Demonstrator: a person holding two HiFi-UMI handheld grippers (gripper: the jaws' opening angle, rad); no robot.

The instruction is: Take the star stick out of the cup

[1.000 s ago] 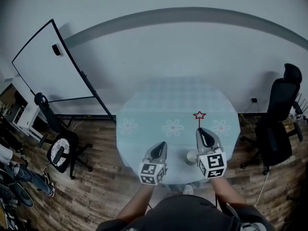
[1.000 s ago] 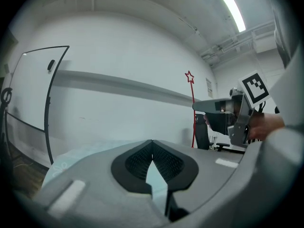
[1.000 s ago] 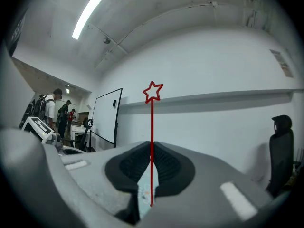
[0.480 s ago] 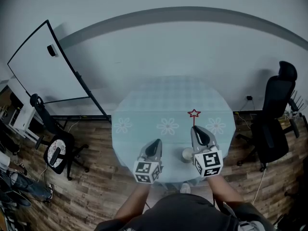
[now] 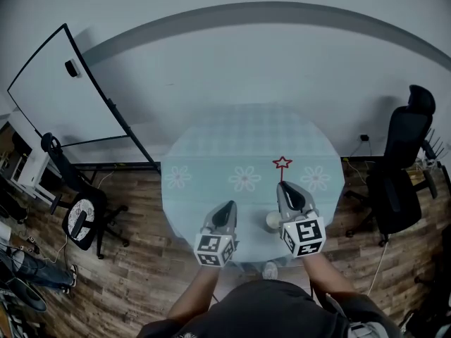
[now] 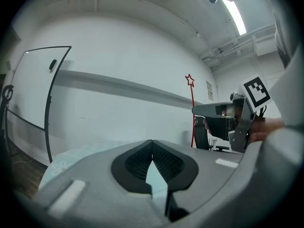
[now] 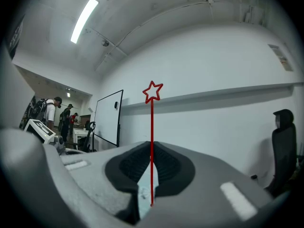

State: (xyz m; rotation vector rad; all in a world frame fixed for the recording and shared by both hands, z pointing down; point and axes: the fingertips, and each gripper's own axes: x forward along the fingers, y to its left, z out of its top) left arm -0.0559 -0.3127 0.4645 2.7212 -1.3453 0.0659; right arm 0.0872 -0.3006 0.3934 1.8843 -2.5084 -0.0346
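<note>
My right gripper [image 5: 288, 187] is shut on the thin red star stick [image 5: 282, 163], which stands upright above the jaws. In the right gripper view the stick [image 7: 152, 127] runs up between the closed pads to its outlined star, and its lower end sits in the jaws. A small white cup [image 5: 273, 220] stands on the round pale-blue table [image 5: 246, 146], just left of my right gripper and apart from the stick. My left gripper [image 5: 227, 208] hovers near the table's front edge, shut with nothing in it [image 6: 152, 144]. The left gripper view also shows the stick [image 6: 192, 113].
A whiteboard on a stand [image 5: 63, 90] is at the left with an office chair [image 5: 81, 213] beside it. A black office chair [image 5: 402, 174] stands right of the table. Wooden floor surrounds the table. People stand far off [image 7: 47, 110].
The head camera has drifted a little, shifting the whole scene left and up. Both grippers, the stick and the cup keep nearly the same places relative to each other.
</note>
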